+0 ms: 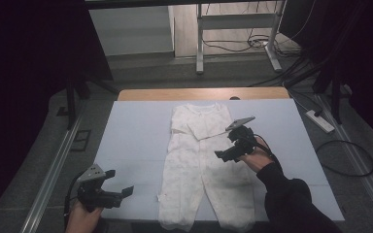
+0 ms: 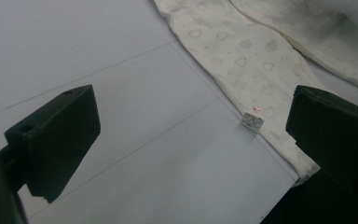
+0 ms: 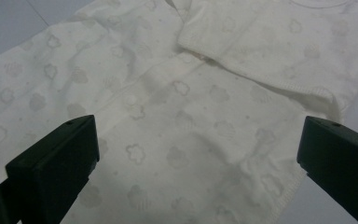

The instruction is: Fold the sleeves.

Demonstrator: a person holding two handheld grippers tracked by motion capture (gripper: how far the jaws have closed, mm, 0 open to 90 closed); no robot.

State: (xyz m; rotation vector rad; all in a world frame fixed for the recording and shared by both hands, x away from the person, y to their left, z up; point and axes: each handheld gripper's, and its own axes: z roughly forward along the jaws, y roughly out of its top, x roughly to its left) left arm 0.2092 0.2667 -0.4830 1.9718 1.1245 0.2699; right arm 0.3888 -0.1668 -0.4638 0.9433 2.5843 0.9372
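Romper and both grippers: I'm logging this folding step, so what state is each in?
Romper: flat on the mat, legs unfolded, both sleeves folded across the chest.
Care tag: sticking out at a leg's edge.
Left gripper: open, beside the romper, holding nothing.
Right gripper: open, above the romper's middle, holding nothing.

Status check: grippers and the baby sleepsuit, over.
Left gripper open, beside suit's leg. Right gripper open above white sleepsuit. Suit flat on mat, sleeves folded in. Nothing obstructing.
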